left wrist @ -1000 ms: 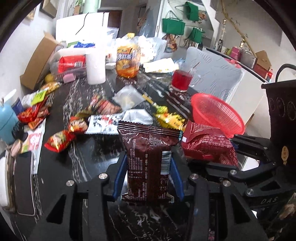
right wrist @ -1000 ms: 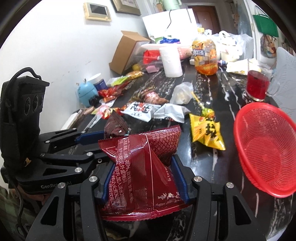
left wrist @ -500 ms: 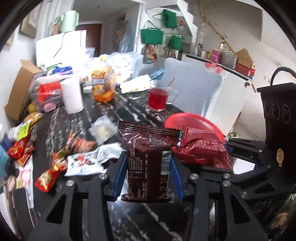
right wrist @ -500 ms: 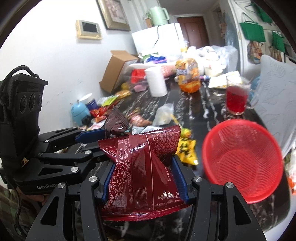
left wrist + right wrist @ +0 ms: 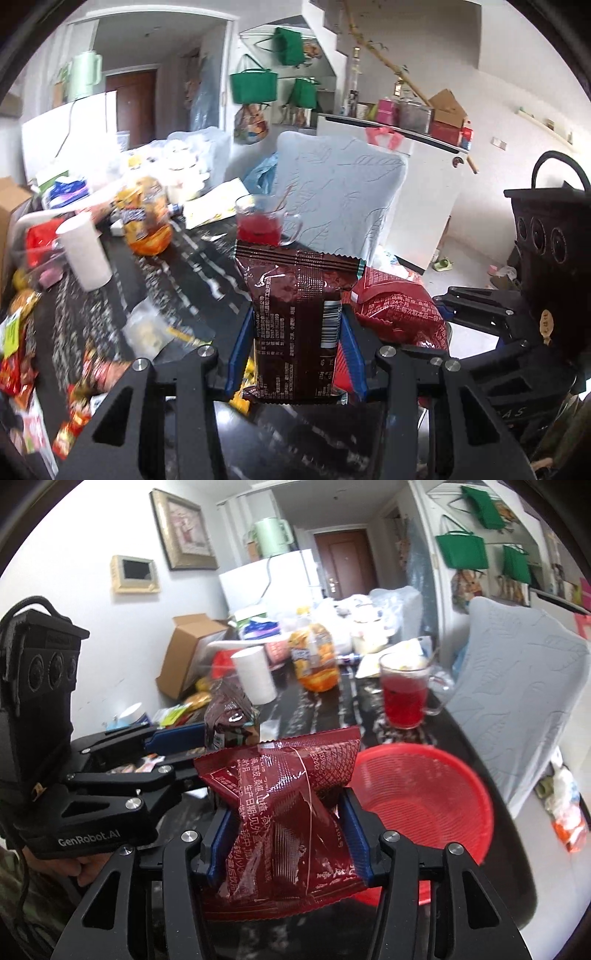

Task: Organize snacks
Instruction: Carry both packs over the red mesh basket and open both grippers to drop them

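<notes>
My left gripper (image 5: 295, 332) is shut on a dark brown snack packet (image 5: 295, 291), held upright above the black marble table (image 5: 192, 266). My right gripper (image 5: 286, 819) holds a crumpled red snack packet (image 5: 284, 775); its jaws are closing, with the blue pads pressing the packet's sides. A red mesh basket (image 5: 424, 794) sits on the table just ahead and to the right of the red packet. The two grippers hang side by side: the left gripper (image 5: 177, 746) and its brown packet (image 5: 231, 716) show in the right wrist view, the red packet (image 5: 399, 306) in the left wrist view.
A glass mug of red drink (image 5: 402, 698) stands behind the basket. Farther back are a paper roll (image 5: 255, 675), an orange snack jar (image 5: 317, 661) and a cardboard box (image 5: 188, 650). Loose snack packets (image 5: 22, 350) lie at the table's left. A grey-covered chair (image 5: 517, 683) stands on the right.
Both grippers have risen and swung to the right with their packets. The red basket now lies close under and beside the red packet. The right jaws have squeezed in slightly.
</notes>
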A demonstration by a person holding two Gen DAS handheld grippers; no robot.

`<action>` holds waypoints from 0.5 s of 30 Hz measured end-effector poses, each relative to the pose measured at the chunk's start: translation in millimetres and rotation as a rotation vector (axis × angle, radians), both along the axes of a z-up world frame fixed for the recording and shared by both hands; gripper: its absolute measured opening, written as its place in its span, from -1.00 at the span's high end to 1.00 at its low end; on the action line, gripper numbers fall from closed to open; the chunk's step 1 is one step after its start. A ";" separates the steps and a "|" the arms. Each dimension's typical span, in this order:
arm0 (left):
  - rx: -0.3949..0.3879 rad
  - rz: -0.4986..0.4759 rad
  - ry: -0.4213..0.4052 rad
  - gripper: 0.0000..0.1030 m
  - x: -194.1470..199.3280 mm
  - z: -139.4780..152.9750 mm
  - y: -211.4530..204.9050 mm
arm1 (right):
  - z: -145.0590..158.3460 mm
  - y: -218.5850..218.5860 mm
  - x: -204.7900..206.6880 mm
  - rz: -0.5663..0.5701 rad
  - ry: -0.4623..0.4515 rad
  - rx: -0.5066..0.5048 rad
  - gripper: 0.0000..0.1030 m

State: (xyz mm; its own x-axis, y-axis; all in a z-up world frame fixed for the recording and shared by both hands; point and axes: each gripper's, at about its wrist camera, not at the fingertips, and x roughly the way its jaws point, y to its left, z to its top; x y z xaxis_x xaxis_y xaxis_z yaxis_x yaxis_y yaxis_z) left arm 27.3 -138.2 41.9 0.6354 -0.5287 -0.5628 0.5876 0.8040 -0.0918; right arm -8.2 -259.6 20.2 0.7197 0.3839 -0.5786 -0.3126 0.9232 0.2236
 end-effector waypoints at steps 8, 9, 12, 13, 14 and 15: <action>0.012 -0.064 0.013 0.15 29.1 -1.9 -35.9 | 2.7 -33.9 15.5 -0.083 -0.009 -0.031 0.01; 0.017 -0.070 0.017 0.15 33.0 -3.2 -39.8 | 2.4 -38.2 18.7 -0.095 -0.008 -0.037 0.01; 0.027 -0.083 0.031 0.15 45.8 -8.6 -50.0 | -0.2 -49.1 27.0 -0.117 -0.003 -0.039 0.01; 0.028 -0.085 0.036 0.15 49.1 -10.5 -52.4 | -1.5 -52.7 30.1 -0.126 0.000 -0.040 0.01; 0.030 -0.088 0.046 0.15 54.0 -13.3 -55.9 | -2.8 -56.0 33.0 -0.133 0.002 -0.040 0.01; 0.033 -0.091 0.052 0.15 56.9 -15.2 -58.9 | -4.0 -57.8 36.1 -0.138 0.004 -0.041 0.01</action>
